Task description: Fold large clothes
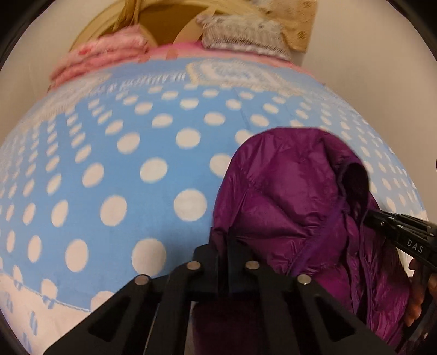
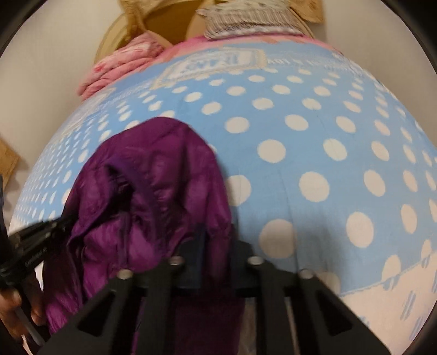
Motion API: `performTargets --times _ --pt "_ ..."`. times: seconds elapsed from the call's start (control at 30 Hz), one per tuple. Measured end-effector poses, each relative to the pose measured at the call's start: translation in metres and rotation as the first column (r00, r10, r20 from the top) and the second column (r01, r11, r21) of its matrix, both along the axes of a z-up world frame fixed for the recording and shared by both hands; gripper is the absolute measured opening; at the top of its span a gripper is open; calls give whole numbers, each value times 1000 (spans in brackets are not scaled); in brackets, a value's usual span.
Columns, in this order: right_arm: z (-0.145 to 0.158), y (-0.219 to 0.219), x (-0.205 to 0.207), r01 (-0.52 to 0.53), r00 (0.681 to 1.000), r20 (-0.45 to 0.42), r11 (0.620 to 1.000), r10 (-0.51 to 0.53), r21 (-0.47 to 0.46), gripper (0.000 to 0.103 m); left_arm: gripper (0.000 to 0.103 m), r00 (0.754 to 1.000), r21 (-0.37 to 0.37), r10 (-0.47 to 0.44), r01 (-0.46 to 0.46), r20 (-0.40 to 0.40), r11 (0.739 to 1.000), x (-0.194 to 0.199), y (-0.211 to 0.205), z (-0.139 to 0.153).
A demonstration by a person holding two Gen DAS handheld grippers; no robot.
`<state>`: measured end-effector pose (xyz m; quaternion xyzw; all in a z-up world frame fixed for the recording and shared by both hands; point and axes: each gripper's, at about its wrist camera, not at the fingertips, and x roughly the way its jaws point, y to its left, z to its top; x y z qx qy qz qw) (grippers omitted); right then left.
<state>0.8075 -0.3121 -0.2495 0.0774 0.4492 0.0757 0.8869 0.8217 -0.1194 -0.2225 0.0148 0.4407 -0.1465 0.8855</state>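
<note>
Fingers of my left gripper (image 1: 224, 247) are pinching together on a fold of the shiny purple quilted puffer jacket (image 1: 295, 207), with the fabric bunching up just ahead of the tips. My right gripper (image 2: 215, 247) is doing the same on the opposite side of the jacket, its jaws drawn tight on the padded cloth; a dark navy strip is showing between them. From the left camera I am seeing the right gripper reaching in from the right edge against the jacket, with part of my hand (image 1: 418, 297) behind it. The jacket is hanging as a crumpled heap between the two grippers, its dark sleeve or collar opening facing upward. Under and beyond it, the blue bedspread with white polka dots (image 1: 123, 169) is spreading out on every side. Farther ahead, at its far edge, a folded pink patterned cloth (image 1: 103, 54) is lying to the left and a grey-white knitted garment (image 1: 240, 30) to the right, with tan cardboard (image 1: 297, 21) behind them against a pale wall.
</note>
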Motion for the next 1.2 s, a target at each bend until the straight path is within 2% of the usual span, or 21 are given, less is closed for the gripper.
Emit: performTargets --times 0.2,0.33,0.4,0.43,0.47,0.53,0.57,0.6,0.63,0.73,0.83,0.87,0.93,0.97,1.0,1.07,1.1,1.13,1.17,1.2 --pt "27 -16 -35 8 995 101 1000 -11 25 7 1 995 -61 -20 26 97 998 -30 14 37" --pt "46 -20 -73 -9 981 193 999 2 37 7 1 985 -95 -50 67 166 993 -64 19 63" --pt "44 -16 -78 -18 986 169 999 12 35 7 1 972 -85 -79 100 219 991 -83 16 70" --pt "41 -16 -77 -20 991 135 999 14 40 7 1 969 -37 -98 109 225 993 -88 11 69" --pt "40 -14 -75 -12 993 114 998 5 60 9 1 971 -9 -100 105 218 994 -88 8 68" --pt "44 -11 -73 5 993 120 997 -13 72 20 1 976 -5 -84 87 199 996 -85 7 64" --pt "46 -8 -72 9 992 128 998 -17 62 44 1 978 11 -64 63 198 998 -82 7 61" --pt "48 -4 -69 10 991 135 999 -17 53 64 1 981 10 -46 45 187 999 -76 10 56" --pt "47 -2 -65 7 991 132 999 -13 42 65 1 986 -2 -24 25 164 1000 -69 12 51" --pt "40 4 -44 -3 993 115 1000 4 -5 64 2 991 25 47 -50 126 998 -51 18 33" --pt "28 1 -25 4 996 91 1000 -5 11 64 3 991 19 124 -125 53 992 -29 26 17" --pt "23 -2 -22 3 997 78 1000 -5 18 64 6 991 15 132 -132 20 991 -20 27 11" --pt "10 0 -9 -14 999 45 1000 14 2 64 18 988 38 150 -148 -36 988 -4 27 0" --pt "6 1 -3 -24 999 31 1000 24 -11 64 29 988 53 148 -146 -39 988 2 26 -2" --pt "3 2 0 -34 999 22 999 35 -17 64 35 988 60 151 -149 -32 987 5 25 -2" --pt "-5 2 8 -49 999 -6 999 49 5 62 59 984 53 176 -175 -9 983 11 28 -1" --pt "-8 2 10 -65 998 -15 997 65 31 36 60 983 43 185 -184 -9 982 14 30 -2" --pt "-10 4 9 -78 997 -19 997 78 14 16 59 988 -8 155 -155 -15 988 14 33 -3" --pt "-11 10 7 -94 996 -14 995 93 -38 8 24 995 -55 98 -99 -18 994 13 31 -4" --pt "-9 13 3 -109 994 0 992 110 -64 8 2 999 -59 46 -47 -30 997 10 27 -5"
